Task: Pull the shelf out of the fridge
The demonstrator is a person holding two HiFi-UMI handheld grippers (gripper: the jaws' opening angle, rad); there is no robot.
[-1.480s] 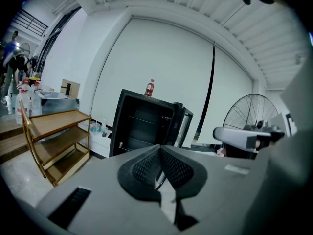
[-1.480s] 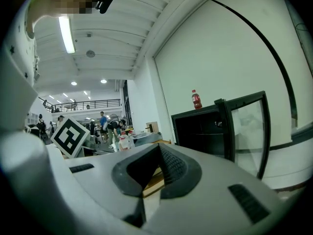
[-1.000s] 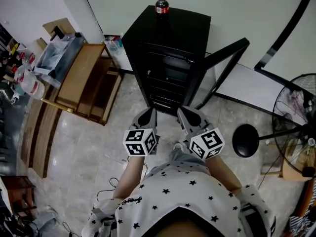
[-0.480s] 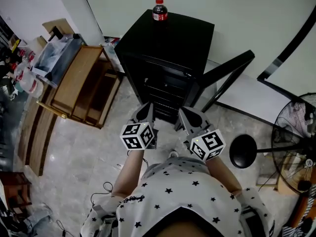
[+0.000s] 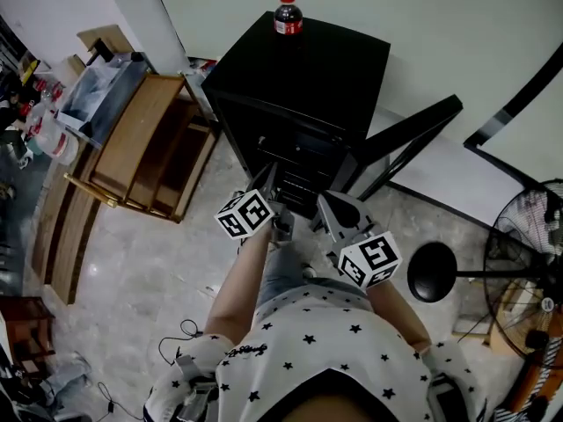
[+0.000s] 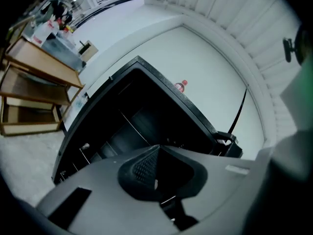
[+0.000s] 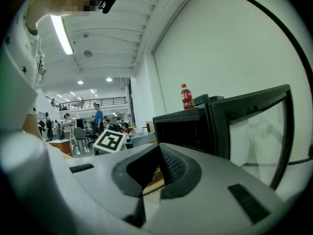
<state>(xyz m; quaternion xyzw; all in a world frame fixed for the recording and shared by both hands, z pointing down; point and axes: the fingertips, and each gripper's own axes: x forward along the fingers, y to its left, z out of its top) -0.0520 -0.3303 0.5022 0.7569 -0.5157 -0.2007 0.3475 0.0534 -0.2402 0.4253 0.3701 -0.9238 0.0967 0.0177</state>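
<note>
Black box-shaped fridge (image 5: 303, 69). Dark plastic bottle (image 5: 288, 14), red cap and label. White cloth shirt (image 5: 343, 345), black stars. Brown wooden rack (image 5: 149, 139).

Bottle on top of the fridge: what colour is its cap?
Red. The cap of the bottle shows best in the head view.

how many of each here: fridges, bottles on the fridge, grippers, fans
fridge: 1
bottle: 1
gripper: 2 (left gripper, right gripper)
fan: 1
total: 5
</note>
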